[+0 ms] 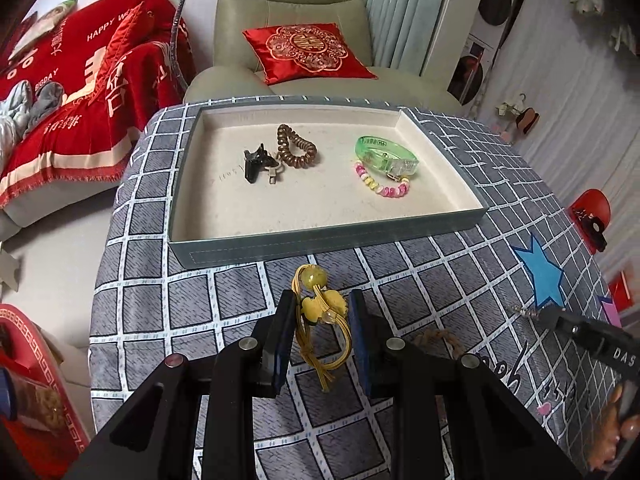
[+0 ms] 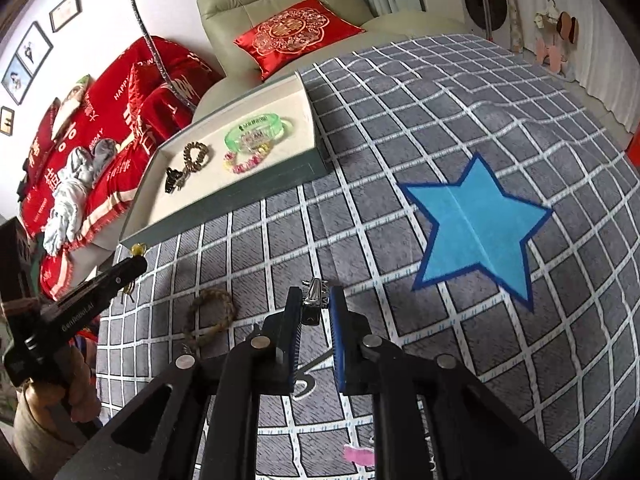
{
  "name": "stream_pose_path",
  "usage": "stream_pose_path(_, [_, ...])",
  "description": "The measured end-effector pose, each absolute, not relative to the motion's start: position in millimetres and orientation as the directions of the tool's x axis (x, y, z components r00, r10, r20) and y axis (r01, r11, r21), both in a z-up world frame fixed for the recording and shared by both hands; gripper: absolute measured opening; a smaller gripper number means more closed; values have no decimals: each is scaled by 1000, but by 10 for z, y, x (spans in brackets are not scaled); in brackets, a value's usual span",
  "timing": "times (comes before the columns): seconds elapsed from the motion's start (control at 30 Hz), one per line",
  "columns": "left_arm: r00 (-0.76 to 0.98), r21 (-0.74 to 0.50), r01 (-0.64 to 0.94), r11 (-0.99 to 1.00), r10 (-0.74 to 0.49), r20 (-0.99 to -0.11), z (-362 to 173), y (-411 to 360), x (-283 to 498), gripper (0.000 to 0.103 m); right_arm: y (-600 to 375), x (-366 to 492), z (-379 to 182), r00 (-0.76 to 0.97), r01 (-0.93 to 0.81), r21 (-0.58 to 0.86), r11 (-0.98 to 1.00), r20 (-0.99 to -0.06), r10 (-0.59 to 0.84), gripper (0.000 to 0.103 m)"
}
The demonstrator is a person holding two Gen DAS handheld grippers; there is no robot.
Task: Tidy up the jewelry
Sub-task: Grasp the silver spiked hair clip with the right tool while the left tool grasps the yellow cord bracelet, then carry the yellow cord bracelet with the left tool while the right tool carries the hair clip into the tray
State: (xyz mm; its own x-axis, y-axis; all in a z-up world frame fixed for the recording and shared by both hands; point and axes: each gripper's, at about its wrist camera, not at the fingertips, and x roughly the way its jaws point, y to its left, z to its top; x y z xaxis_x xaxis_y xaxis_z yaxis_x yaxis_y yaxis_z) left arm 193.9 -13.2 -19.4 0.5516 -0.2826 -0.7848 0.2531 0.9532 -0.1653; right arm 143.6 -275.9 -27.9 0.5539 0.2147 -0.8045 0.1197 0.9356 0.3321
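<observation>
Over a grey checked cloth (image 2: 400, 128), we pinch a yellow hair tie (image 1: 320, 312) in our left gripper (image 1: 322, 304) and a small metal hair clip (image 2: 313, 298) in our right gripper (image 2: 314, 300). The tray (image 1: 320, 240) ahead holds a green bangle (image 1: 386, 154), a pink bead bracelet (image 1: 384, 184), a brown coil tie (image 1: 296, 146) and a black clip (image 1: 256, 164); a braided band (image 2: 212, 314) lies on the cloth.

Grey cloth (image 2: 400, 128) checked in white, with blue star (image 2: 476, 228). Yellow hair tie (image 1: 320, 320); green bangle (image 1: 384, 154); pink-white bead bracelet (image 1: 384, 184), upper centre.
</observation>
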Motion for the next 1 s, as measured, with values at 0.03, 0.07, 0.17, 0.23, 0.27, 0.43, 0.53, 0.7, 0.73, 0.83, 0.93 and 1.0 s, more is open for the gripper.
stream_pose_path(0.03, [551, -166, 252, 953, -283, -785, -192, -121, 1939, 43, -2759, 1439, -274, 555, 118, 326, 938, -805, 210, 15])
stream_pose_path(0.07, [550, -170, 251, 953, -285, -785, -193, -112, 1936, 43, -2762, 1444, -277, 554, 118, 323, 939, -806, 208, 15])
stream_pose_path(0.17, [551, -171, 251, 953, -285, -784, -195, -98, 1919, 43, -2791, 1434, -323, 540, 123, 324, 938, -815, 211, 15])
stream_pose_path(0.23, [550, -171, 251, 953, -285, -785, -198, -90, 1916, 43, -2820, 1409, -356, 535, 131, 322, 938, -819, 207, 15])
stream_pose_path(0.27, [549, -170, 251, 953, -285, -785, -197, -92, 1914, 43, -2839, 1398, -364, 535, 133, 324, 937, -819, 208, 14])
stream_pose_path(0.43, [556, -171, 258, 951, -291, -779, -140, -92, 1903, 43, -2874, 1401, -268, 555, 117, 334, 935, -803, 217, 13])
stream_pose_path(0.53, [562, -171, 256, 951, -291, -775, -114, -82, 1897, 43, -2840, 1440, -206, 563, 92, 311, 946, -800, 208, 13])
stream_pose_path(0.7, [560, -177, 256, 950, -295, -774, -115, -81, 1880, 43, -2747, 1515, -381, 476, 62, 258, 964, -857, 199, 14])
stream_pose_path(0.73, [559, -177, 258, 950, -296, -774, -116, -80, 1875, 43, -2730, 1498, -424, 467, 63, 244, 968, -864, 188, 18])
stream_pose_path(0.83, [559, -178, 258, 950, -297, -775, -115, -81, 1870, 43, -2717, 1458, -557, 440, 69, 232, 970, -880, 179, 43])
stream_pose_path(0.93, [560, -177, 257, 950, -296, -774, -113, -85, 1864, 43, -2663, 1417, -550, 454, 49, 190, 981, -879, 148, 43])
stream_pose_path(1.0, [559, -179, 258, 949, -298, -773, -113, -83, 1865, 43, -2572, 1410, -554, 449, 25, 120, 993, -889, 96, 30])
